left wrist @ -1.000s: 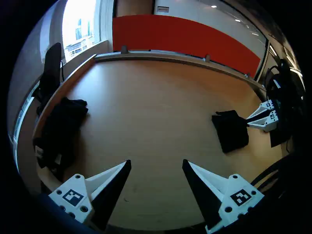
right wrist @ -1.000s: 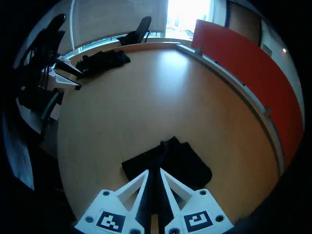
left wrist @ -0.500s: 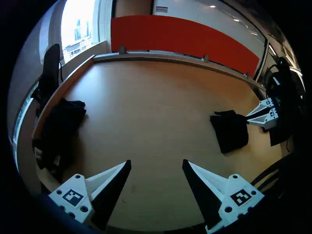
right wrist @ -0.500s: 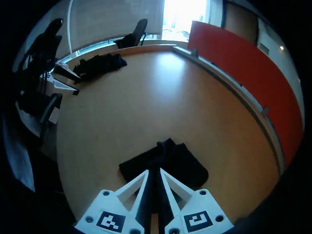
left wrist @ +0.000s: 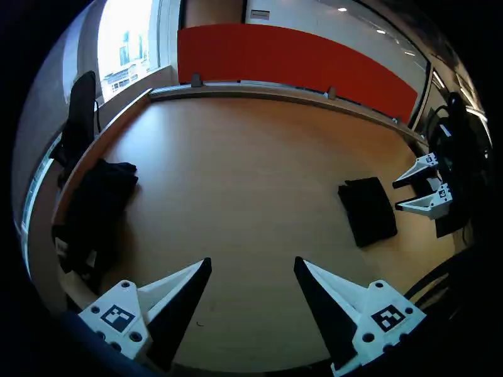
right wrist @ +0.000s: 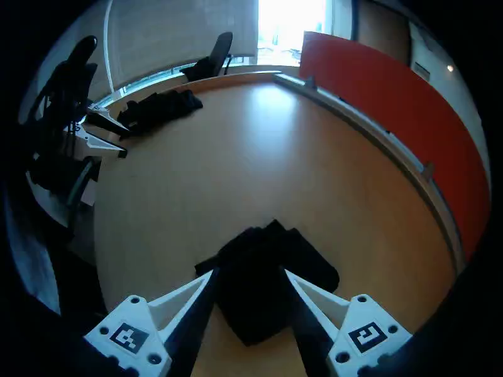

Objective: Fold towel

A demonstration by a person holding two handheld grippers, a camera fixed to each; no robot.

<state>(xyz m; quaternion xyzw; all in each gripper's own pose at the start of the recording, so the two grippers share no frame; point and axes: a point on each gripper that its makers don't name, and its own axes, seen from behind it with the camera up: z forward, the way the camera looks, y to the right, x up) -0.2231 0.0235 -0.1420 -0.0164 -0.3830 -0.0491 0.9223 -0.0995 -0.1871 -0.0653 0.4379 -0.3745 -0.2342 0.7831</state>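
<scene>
The black towel [right wrist: 267, 286] lies folded on the wooden table [right wrist: 251, 163] between the wide-spread fingers of the right gripper [right wrist: 249, 271], seemingly untouched by them, while the left gripper [left wrist: 251, 259], well apart, gapes equally wide and holds nothing.

Left gripper view: set low at the table [left wrist: 251, 163] edge, faced across it toward the red partition [left wrist: 295, 60]. Right gripper view: held close above the towel [right wrist: 264, 283], faced toward the window [right wrist: 289, 25]. Table, partition, towel and dark clothing pile [left wrist: 100, 195] are shared by both.
</scene>
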